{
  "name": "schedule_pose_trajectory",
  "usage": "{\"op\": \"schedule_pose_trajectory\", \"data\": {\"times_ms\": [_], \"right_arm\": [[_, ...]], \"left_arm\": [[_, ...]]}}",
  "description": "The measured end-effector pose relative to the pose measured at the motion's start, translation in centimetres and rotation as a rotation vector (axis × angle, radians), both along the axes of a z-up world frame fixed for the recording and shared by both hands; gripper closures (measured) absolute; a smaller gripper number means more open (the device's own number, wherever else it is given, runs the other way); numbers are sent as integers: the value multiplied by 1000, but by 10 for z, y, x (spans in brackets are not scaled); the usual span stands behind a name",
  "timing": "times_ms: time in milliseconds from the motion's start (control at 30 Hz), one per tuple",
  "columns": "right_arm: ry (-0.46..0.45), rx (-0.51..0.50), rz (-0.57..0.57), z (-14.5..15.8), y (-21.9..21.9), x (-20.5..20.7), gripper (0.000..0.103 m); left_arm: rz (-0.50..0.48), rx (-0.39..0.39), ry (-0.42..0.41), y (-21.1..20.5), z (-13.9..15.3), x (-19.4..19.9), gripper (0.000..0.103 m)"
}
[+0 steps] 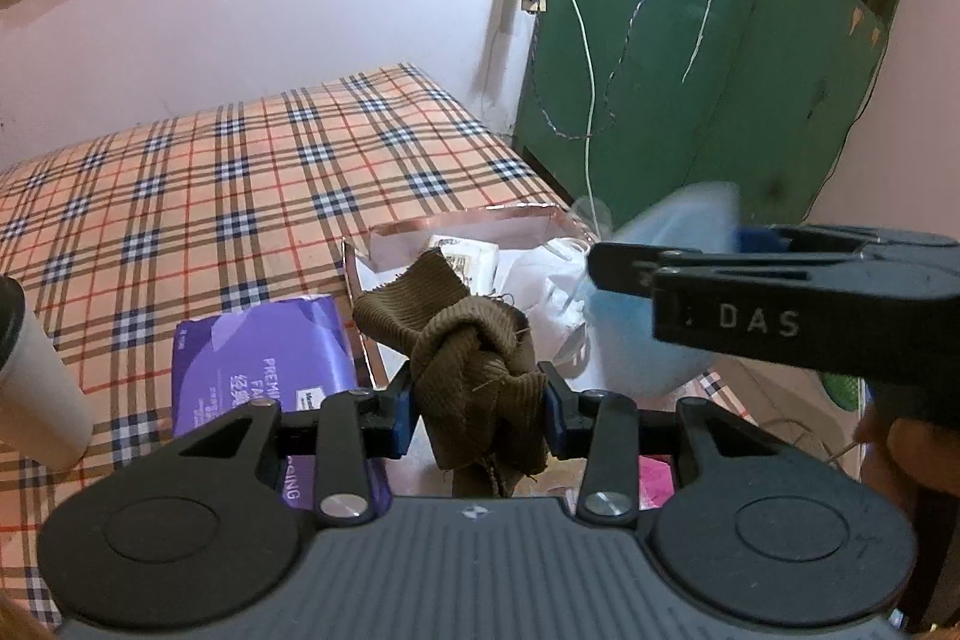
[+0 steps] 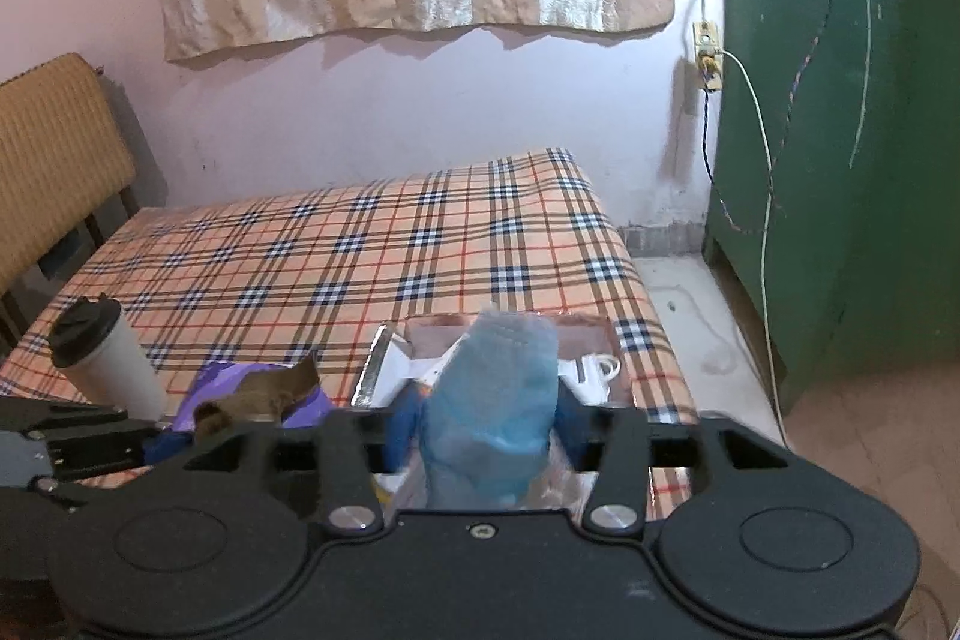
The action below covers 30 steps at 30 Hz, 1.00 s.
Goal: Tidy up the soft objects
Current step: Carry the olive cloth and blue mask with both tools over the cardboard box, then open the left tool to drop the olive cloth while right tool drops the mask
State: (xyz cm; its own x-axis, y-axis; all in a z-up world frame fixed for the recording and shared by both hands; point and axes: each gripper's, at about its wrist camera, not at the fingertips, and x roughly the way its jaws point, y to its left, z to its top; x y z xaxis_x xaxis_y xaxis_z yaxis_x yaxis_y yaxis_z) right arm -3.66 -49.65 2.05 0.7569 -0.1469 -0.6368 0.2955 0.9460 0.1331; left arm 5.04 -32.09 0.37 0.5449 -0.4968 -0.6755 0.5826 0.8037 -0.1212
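Observation:
A knotted brown ribbed cloth (image 1: pixel 474 358) sits between the blue pads of my left gripper (image 1: pixel 480 412), which is shut on it, above the near edge of a foil-lined box (image 1: pixel 462 220). A soft pale blue bundle (image 2: pixel 492 388), blurred, stands between the widely parted fingers of my right gripper (image 2: pixel 487 430); the pads stand beside it and do not look pressed in. It hangs over the same box (image 2: pixel 594 325), which holds white items. In the left wrist view the right gripper (image 1: pixel 624 268) reaches in from the right, with the blue bundle (image 1: pixel 648 340) behind it.
A purple tissue pack (image 1: pixel 264 358) lies left of the box on the plaid bed cover (image 1: pixel 240 172). A white cup with a black lid (image 2: pixel 114 364) stands further left. A green cabinet (image 1: pixel 690 40) and a white cable (image 1: pixel 591 100) are on the right, and a chair (image 2: pixel 54 142) is on the left.

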Motion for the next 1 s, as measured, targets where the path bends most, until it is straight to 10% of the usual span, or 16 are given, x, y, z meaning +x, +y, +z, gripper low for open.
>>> {"op": "schedule_pose_trajectory", "data": {"times_ms": [433, 700, 1000], "right_arm": [[-72, 11, -102, 16, -10, -35, 22], [-73, -31, -153, 28, 0, -50, 20], [-74, -62, -166, 43, 13, -68, 14]], "left_arm": [[-15, -42, -13, -14, -4, 12, 56], [33, -38, -55, -12, 4, 5, 6], [99, 20, -93, 2, 21, -16, 0]]}}
